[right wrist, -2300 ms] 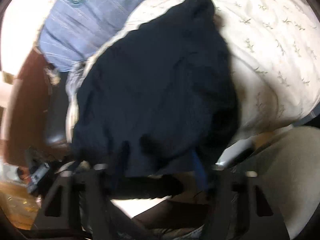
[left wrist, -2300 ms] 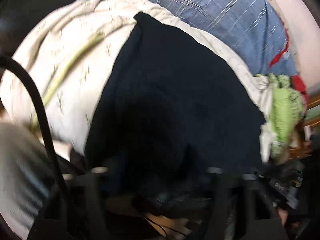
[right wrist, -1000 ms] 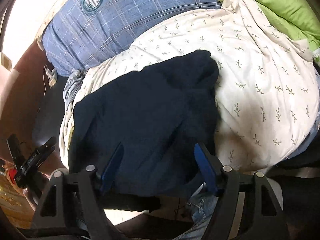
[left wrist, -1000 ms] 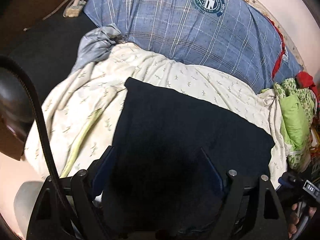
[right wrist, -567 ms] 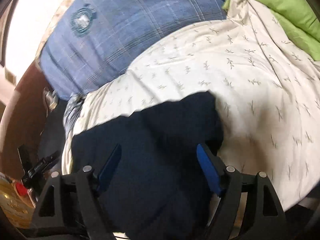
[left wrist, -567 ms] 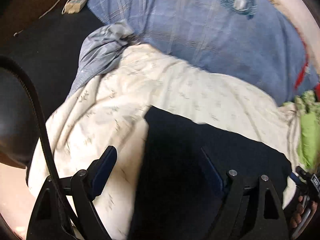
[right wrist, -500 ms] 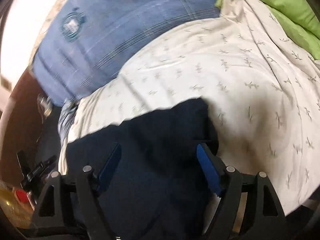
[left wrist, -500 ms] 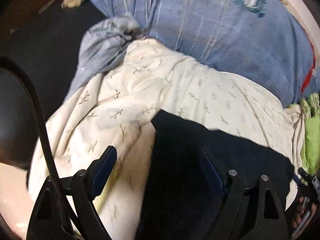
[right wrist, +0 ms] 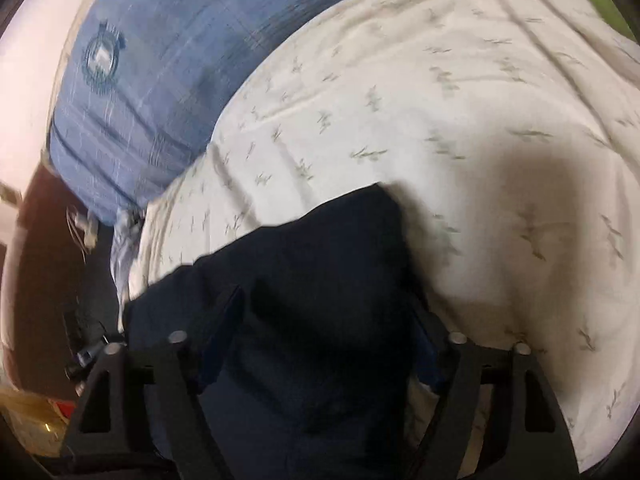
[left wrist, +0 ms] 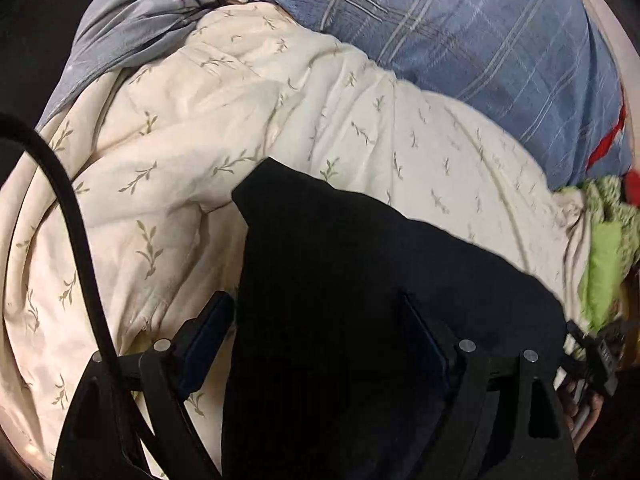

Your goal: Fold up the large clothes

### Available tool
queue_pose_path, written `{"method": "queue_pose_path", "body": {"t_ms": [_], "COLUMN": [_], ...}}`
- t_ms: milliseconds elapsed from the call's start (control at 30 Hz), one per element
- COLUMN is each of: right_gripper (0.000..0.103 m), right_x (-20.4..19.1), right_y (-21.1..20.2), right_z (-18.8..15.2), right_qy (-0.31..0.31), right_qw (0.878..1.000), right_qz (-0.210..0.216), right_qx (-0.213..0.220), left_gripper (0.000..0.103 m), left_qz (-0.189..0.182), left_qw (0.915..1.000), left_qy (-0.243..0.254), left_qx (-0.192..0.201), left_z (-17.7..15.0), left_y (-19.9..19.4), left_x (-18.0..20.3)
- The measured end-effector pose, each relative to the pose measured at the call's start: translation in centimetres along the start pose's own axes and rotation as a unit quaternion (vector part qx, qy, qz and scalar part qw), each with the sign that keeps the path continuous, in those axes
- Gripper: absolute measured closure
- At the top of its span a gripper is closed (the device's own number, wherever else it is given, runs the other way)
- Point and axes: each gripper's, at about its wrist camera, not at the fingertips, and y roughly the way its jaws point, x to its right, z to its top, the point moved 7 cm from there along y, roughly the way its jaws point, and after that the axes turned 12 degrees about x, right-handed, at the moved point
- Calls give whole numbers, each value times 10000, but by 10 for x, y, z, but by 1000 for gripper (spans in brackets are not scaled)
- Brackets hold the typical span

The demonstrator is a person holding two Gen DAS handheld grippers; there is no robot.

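Dark navy garment (left wrist: 360, 280) on bedspread.

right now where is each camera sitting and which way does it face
Left wrist: behind the left gripper, angled down over the dark garment on the cream quilt; both fingers show.
Right wrist: behind the right gripper, angled down over the same garment's other end; both fingers show.
Shared: garment, quilt, blue plaid pillow.
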Motion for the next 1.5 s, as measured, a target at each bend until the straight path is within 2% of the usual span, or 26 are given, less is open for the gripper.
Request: {"method": "queue_pose_path", "body": {"t_ms": [67, 167, 200, 233, 300, 333, 367, 400, 433, 467, 500, 533, 600, 633, 700, 733, 767, 833, 933, 1000, 1033, 1067, 1133, 1300, 1400, 1500], "right_gripper": [28, 27, 27, 28, 40, 55, 55, 54, 44, 27, 23, 22, 22, 21, 22, 29, 36, 56, 57, 67, 78, 86, 90, 93, 94, 94], "right_x": [3, 2, -4, -7, -5, 1, 7, 12, 17, 22, 23, 23, 14, 7, -8, -12, -16, -13, -2, -6, -12, -19, -26, -49, -60, -69], "right_y": [-6, 14, 15, 16, 11, 5, -6, -13, -17, -17, -16, -10, 5, 7, 15, 18, 20, 18, 19, 21, 22, 21, 7, -33, -37, -28], "right_z": [3, -2, -1, -2, -2, -1, 3, 5, 8, 11, 12, 10, 1, 1, -6, -8, -11, -10, -5, -3, -7, -10, -9, 3, 21, 46], "right_qy": [120, 73, -11, -31, -95, -103, 66, 238, 357, 347, 285, 199, 29, -149, -264, -327, -463, -536, -248, -365, -559, -714, -873, -954, -936, -917], "right_qw": [9998, 9993, 9993, 9993, 9997, 9998, 9999, 9994, 9988, 9985, 9985, 9988, 9995, 9994, 9993, 9990, 9983, 9979, 9990, 9988, 9977, 9968, 9959, 9941, 9936, 9934], "right_qz": [108, 118, 169, 195, 20, -119, -78, -38, -40, -153, -272, -368, -301, -307, -44, -19, -15, -136, -54, -104, -129, -166, -215, 12, 107, 189], "right_qx": [84, -335, -336, -325, -232, -103, 109, 237, 334, 383, 384, 273, -68, -76, -246, -300, -361, -334, -362, -306, -350, -308, -66, 517, 622, 668], "left_gripper": [20, 21, 24, 31, 34, 34, 32, 31, 28, 24, 22, 21, 20, 19, 19, 25, 37, 53, 54, 81, 93, 96, 98, 99, 99, 99], "left_qz": [-32, -95, -123, -148, -184, -246, -258, -211, -184, -165, -94, -7, -7, -2, -34, -247, -305, -413, -312, -245, -296, -270, -320, -789, -941, -1066], "left_qw": [10000, 9999, 9999, 9998, 9996, 9994, 9992, 9991, 9988, 9982, 9978, 9977, 9974, 9976, 9987, 9989, 9990, 9988, 9987, 9994, 9989, 9981, 9958, 9883, 9875, 9857], "left_qy": [-33, -71, -82, -128, -196, -241, -285, -360, -429, -546, -612, -635, -705, -688, -501, -392, -338, -247, -381, -8, 199, 344, 485, 330, 299, 347], "left_qx": [-15, 10, 23, 65, 71, 58, 70, 115, 150, 201, 223, 228, 129, 87, 74, -22, 1, 53, 135, 244, 313, 442, 702, 1261, 1232, 1256], "left_z": [-1, -1, -1, 0, 1, 2, 3, 5, 8, 11, 13, 13, 11, 9, 6, 3, 2, 2, 3, 3, 2, 1, 0, 19, 41, 79], "left_y": [1, 0, -1, -3, -5, -6, -8, -9, -11, -12, -13, -13, -8, -5, -4, -4, -6, -8, -6, -9, -13, -19, -37, -88, -96, -94], "left_x": [0, 5, 4, 3, 3, 2, 0, -4, -8, -13, -17, -21, -24, -22, -14, -6, -2, 4, 3, 15, 21, 26, 33, 46, 57, 74]}}
